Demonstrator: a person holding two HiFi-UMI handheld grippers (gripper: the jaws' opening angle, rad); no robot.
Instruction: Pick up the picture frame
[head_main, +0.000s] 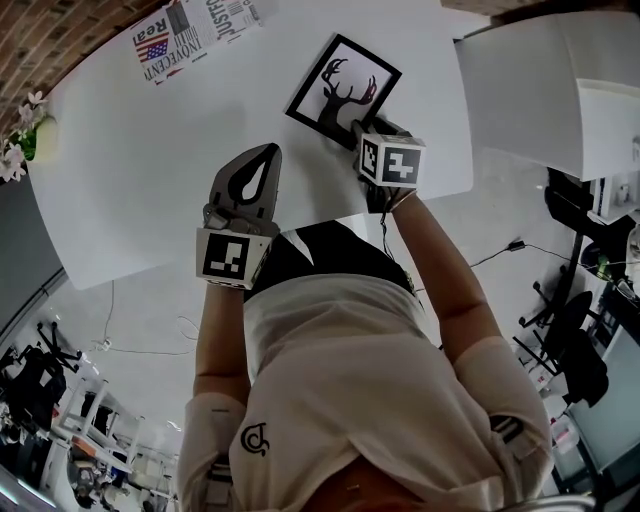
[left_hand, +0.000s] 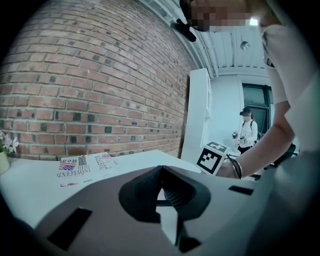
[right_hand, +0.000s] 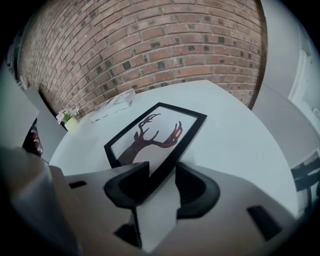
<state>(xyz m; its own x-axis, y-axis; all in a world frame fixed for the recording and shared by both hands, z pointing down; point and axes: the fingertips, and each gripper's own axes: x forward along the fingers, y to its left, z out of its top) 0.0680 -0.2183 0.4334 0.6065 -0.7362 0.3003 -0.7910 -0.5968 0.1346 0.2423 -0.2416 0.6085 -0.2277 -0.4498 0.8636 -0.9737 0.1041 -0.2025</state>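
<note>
Head view: right gripper (head_main: 368, 130) hides the near corner of the picture frame (head_main: 343, 91) lying flat on the white table (head_main: 130, 180) | right gripper view: jaws wide, black frame edge between them | left gripper (left_hand: 161, 170): pinched shut, empty.

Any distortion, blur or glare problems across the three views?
Head view: strong fisheye, white table edges bow, surface nearly blown out. Left gripper view: red brick wall curves, dark vignette corners. Right gripper view: black-framed deer picture sharp, no glare.
</note>
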